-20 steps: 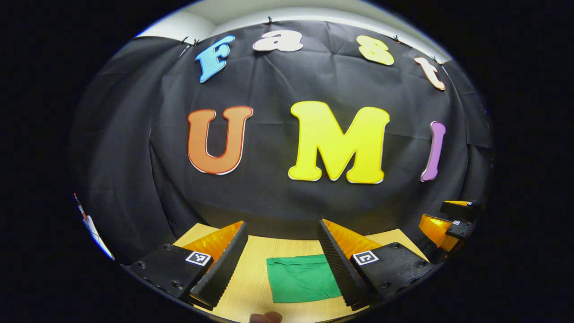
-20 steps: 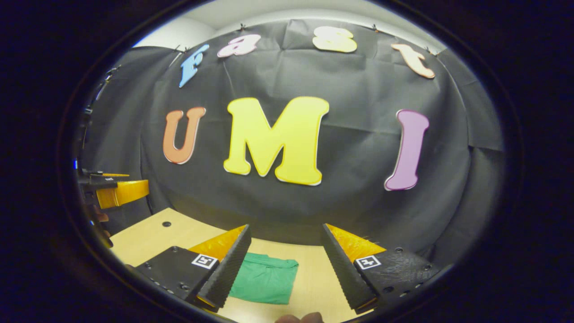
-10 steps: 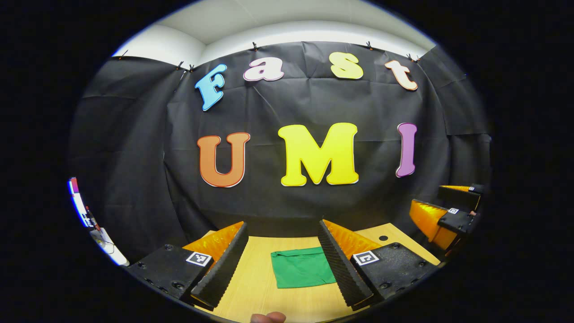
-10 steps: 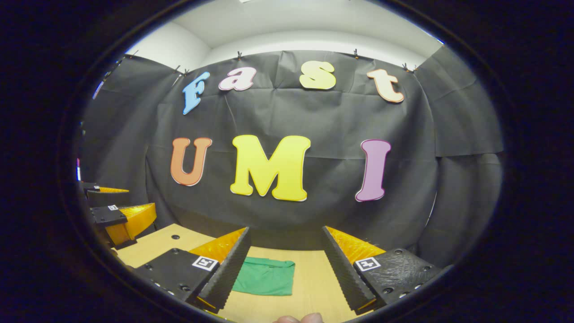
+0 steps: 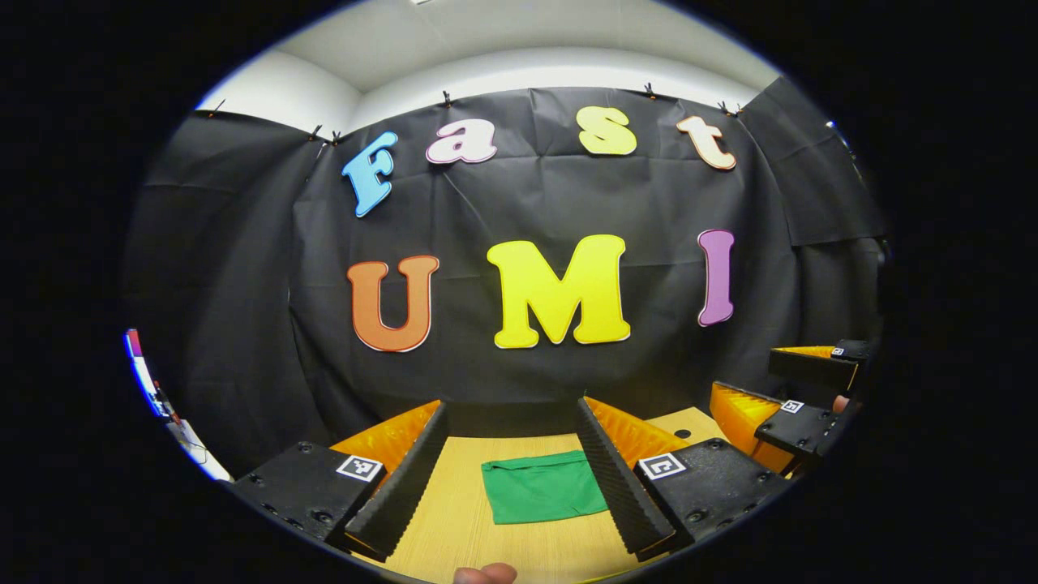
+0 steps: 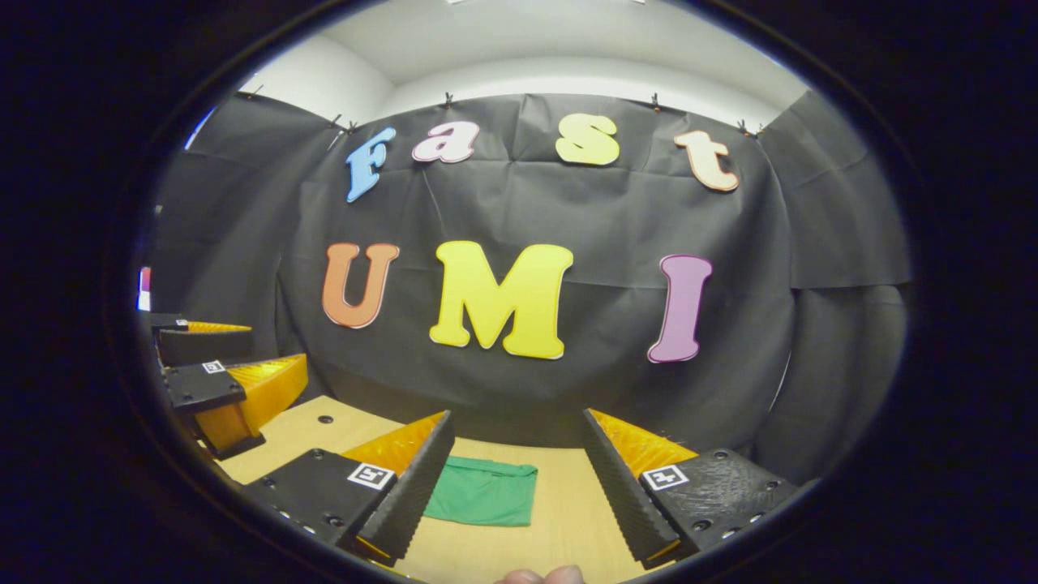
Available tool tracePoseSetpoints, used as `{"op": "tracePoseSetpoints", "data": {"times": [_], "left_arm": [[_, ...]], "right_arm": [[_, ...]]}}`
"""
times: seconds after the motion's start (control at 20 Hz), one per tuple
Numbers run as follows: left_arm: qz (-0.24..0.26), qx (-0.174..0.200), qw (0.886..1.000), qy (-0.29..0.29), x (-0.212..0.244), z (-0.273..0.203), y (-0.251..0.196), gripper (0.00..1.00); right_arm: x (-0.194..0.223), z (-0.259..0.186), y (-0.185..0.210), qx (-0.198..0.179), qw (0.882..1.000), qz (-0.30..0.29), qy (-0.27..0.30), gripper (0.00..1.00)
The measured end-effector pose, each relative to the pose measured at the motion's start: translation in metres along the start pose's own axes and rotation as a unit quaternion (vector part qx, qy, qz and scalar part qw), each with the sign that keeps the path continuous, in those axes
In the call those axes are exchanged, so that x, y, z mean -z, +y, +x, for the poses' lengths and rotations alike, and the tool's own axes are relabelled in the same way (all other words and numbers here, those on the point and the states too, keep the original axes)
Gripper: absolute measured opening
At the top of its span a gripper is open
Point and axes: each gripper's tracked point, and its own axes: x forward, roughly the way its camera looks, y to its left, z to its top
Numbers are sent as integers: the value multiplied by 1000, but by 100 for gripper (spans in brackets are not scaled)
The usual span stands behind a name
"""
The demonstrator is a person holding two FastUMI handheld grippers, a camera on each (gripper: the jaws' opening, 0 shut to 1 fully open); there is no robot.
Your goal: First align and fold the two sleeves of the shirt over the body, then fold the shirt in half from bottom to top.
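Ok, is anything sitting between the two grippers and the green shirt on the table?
Nothing visible. The green shirt lies as a compact folded rectangle on the wooden table, with bare tabletop between it and both open grippers: the left gripper and the right gripper. Each holds nothing and hangs clear of the cloth.

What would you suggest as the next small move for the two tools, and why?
Probably none beyond resting both tools: the green shirt lies as a compact folded rectangle on the wooden table, no sleeve sticking out. The left tool and right tool hover open, apart from the cloth. The task looks done.
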Motion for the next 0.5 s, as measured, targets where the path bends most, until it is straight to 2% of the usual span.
{"op": "tracePoseSetpoints", "data": {"times": [0.5], "left_arm": [[-17, -18, 1000, 8, 5, 12, 11, 99]], "right_arm": [[-1, 14, -1, 5, 1000, 24, 8, 96]]}}
